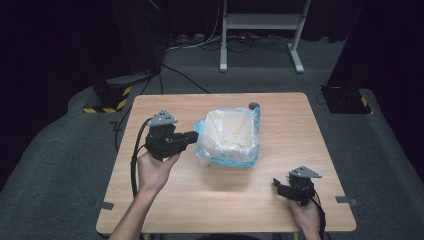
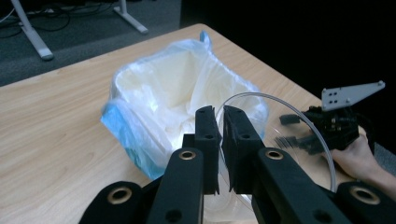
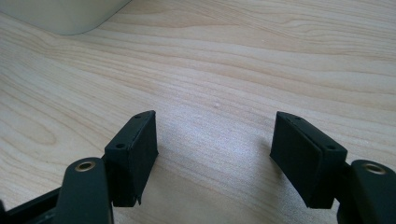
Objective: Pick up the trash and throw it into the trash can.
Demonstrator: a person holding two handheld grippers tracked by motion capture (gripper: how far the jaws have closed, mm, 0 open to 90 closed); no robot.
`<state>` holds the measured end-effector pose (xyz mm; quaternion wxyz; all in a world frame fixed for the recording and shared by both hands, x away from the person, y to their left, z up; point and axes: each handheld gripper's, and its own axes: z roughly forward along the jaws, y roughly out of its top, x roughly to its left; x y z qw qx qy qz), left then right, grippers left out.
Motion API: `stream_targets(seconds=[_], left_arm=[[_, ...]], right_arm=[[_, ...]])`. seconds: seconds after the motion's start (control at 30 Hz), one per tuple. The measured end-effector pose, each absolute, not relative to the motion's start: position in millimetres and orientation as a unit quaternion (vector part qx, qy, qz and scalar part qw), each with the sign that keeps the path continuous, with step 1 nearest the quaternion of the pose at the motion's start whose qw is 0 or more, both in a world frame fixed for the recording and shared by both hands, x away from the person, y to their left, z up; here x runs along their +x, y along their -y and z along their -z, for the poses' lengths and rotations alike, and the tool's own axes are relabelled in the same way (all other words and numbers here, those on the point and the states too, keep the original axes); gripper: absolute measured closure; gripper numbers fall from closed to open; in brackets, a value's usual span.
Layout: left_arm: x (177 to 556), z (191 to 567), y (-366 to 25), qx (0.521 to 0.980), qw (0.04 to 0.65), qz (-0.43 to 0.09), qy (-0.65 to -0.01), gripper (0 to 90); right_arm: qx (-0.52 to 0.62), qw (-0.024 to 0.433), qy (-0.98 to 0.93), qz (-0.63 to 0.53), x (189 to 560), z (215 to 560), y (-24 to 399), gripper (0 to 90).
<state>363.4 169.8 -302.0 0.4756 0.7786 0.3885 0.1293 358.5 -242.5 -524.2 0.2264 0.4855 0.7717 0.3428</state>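
**Cup pinched by its rim, near the bin**

L gripper (image 2: 220, 116) jaws pressed together on clear plastic cup (image 2: 275, 140) rim, held beside lined bin (image 1: 230, 135). R gripper (image 3: 215, 154) spread, idle over table (image 1: 280, 200). Risk: thin rim grip may slip, so cup lands outside the bag.

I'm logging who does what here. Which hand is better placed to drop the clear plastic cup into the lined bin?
Left. The left gripper is shut on the clear plastic cup beside the white bin lined with a blue-edged bag; the right gripper is open over bare wooden table.
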Motion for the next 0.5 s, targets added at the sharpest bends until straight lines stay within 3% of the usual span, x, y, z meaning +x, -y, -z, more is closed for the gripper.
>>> stream_targets(seconds=[0.5], left_arm=[[385.1,286.5,-172.3,0.752,0.514,-0.112,-0.396,84.4]], right_arm=[[0.486,0.226,-0.772,-0.343,358.4,524.1,242.5,31.2]])
